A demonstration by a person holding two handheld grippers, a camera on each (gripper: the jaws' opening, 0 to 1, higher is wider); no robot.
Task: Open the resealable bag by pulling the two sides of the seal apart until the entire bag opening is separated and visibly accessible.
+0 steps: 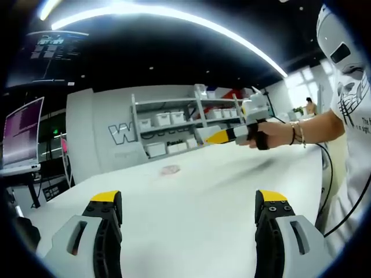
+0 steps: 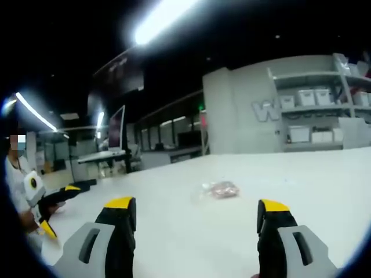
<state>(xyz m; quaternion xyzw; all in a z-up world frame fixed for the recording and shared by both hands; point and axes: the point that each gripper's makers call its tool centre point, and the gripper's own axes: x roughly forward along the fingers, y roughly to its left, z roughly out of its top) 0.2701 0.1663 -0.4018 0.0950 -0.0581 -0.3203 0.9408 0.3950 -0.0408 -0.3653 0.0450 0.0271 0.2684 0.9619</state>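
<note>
Hovering tools (image 1: pixel 188 217), spread wide, empty.

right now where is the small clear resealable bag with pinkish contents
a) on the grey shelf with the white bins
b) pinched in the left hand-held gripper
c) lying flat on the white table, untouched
c: the small clear resealable bag with pinkish contents lies alone on the white table, ahead of the open right hand-held gripper.

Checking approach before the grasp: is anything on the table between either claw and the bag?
Nothing visible. The bag lies alone on the white table, bare tabletop between it and the open right claw; likewise for the open left claw.
</note>
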